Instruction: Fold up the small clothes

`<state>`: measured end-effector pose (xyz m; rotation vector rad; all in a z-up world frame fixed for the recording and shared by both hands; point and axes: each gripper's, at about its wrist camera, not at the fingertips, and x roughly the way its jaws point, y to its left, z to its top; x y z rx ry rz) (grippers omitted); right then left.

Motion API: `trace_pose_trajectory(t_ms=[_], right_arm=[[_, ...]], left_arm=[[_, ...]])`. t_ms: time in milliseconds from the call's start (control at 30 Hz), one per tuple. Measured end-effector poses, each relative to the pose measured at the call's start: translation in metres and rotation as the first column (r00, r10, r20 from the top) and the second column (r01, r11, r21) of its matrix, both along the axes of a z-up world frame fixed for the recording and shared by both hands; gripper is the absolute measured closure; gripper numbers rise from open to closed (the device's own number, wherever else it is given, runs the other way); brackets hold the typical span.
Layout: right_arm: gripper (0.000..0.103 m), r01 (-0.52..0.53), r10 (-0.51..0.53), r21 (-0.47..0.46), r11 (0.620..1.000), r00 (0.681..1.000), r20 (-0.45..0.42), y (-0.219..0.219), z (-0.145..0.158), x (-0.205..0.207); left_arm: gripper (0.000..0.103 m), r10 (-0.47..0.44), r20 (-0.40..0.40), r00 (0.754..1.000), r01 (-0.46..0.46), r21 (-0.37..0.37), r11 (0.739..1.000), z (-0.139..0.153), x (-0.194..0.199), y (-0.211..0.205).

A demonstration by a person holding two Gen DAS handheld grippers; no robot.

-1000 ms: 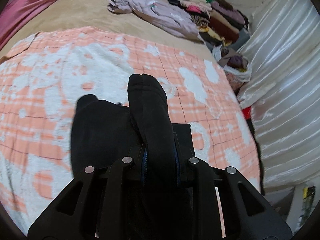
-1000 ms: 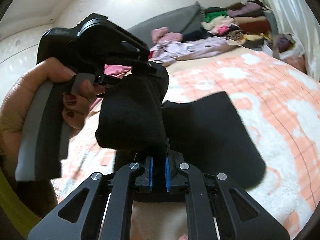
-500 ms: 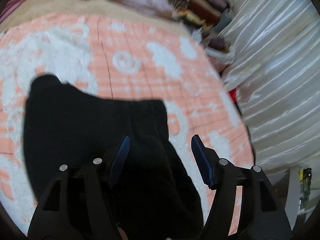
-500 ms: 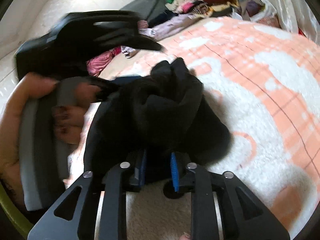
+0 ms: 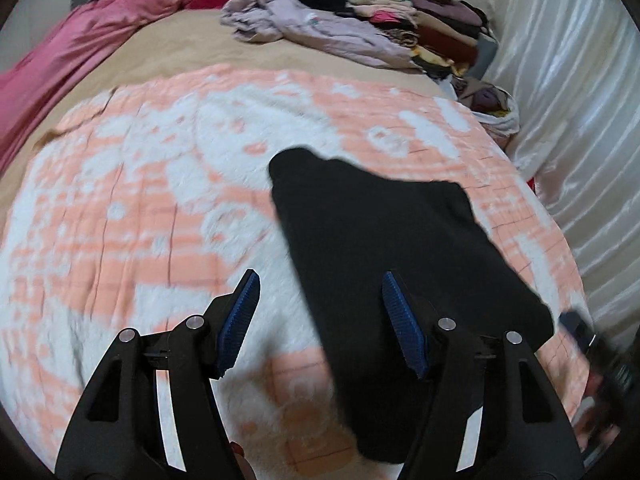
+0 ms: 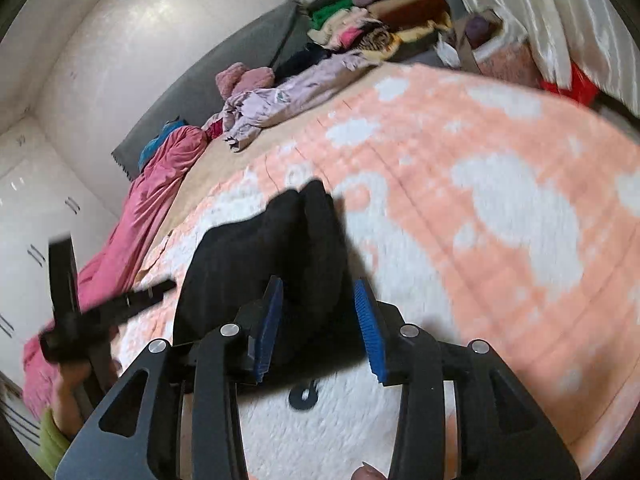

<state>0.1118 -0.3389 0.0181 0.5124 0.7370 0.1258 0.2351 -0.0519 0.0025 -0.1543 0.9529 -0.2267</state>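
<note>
A small black garment point(image 5: 400, 240) lies folded on the orange-and-white blanket point(image 5: 140, 200). My left gripper point(image 5: 320, 312) stands open just above it. The garment's left edge lies below the gap between the blue pads, and neither pad touches it. In the right wrist view the same garment point(image 6: 272, 248) runs from the blanket point(image 6: 500, 220) into my right gripper point(image 6: 318, 320). Its jaws are opening, with the cloth loose between the pads. The left gripper point(image 6: 80, 320) shows blurred at the left, held by a hand.
A lilac garment point(image 5: 320, 28) and a stack of folded clothes point(image 5: 420, 20) lie at the bed's far end. A pink quilt point(image 5: 72, 52) runs along the left side. White curtains point(image 5: 580, 120) hang along the right edge, with a bag point(image 5: 492, 104) beside them.
Both grippers were shut on the black garment a second ago and have let it go. It now lies flatter on the blanket. The left gripper has shifted off to its left.
</note>
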Motion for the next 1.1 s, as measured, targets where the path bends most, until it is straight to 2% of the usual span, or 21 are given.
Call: trace_pose_trajectory(t_ms=[133,233,300,333,400,467,633,700,867,1033,1100], right_arm=[[0.066,-0.113,0.111,-0.070,0.991,0.993,-0.034,0.006,0.011,0.039],[0.066,-0.205,0.196,-0.099,0.974,0.976,-0.092,0.015,0.008,0.074],[0.066,-0.250,0.239,-0.090,0.964,0.964,-0.117,0.022,0.002,0.095],[0.066,-0.267,0.254,-0.077,0.961,0.956,-0.147,0.025,-0.004,0.108],[0.066,-0.282,0.257,-0.098,0.954,0.943,-0.209,0.033,-0.016,0.126],[0.066,-0.304,0.272,-0.101,0.947,0.930,-0.246,0.038,-0.028,0.139],[0.066,-0.304,0.285,-0.033,0.952,0.921,-0.266,0.037,-0.043,0.157],[0.070,-0.303,0.290,-0.011,0.953,0.921,-0.259,0.038,-0.042,0.157],[0.094,-0.341,0.325,-0.046,0.939,0.922,-0.208,0.049,-0.031,0.155],[0.096,-0.335,0.328,-0.131,0.933,0.942,-0.071,0.046,0.003,0.140],[0.096,-0.322,0.316,-0.177,0.930,0.947,-0.058,0.044,0.011,0.137]], left_arm=[[0.047,-0.004,0.020,1.000,0.005,-0.008,1.000,-0.005,-0.013,-0.004],[0.048,-0.043,-0.006,0.999,0.043,-0.014,0.999,-0.017,-0.015,-0.025],[0.049,-0.058,-0.013,0.998,0.057,-0.015,0.998,-0.024,-0.016,-0.035],[0.049,-0.053,-0.003,0.999,0.053,0.009,0.999,-0.028,-0.016,-0.039],[0.049,-0.051,0.003,0.999,0.050,0.032,0.998,-0.032,-0.017,-0.043],[0.049,-0.051,0.005,0.999,0.051,0.025,0.998,-0.033,-0.017,-0.041],[0.048,-0.050,-0.004,0.999,0.050,0.003,0.999,-0.034,-0.019,-0.036],[0.048,-0.049,-0.003,0.999,0.049,0.006,0.999,-0.033,-0.021,-0.036],[0.046,-0.046,-0.009,0.999,0.046,-0.005,0.999,-0.031,-0.023,-0.035],[0.042,-0.067,0.004,0.998,0.067,-0.014,0.998,-0.020,-0.029,-0.038],[0.039,-0.078,0.005,0.997,0.078,-0.017,0.997,-0.018,-0.029,-0.041]])
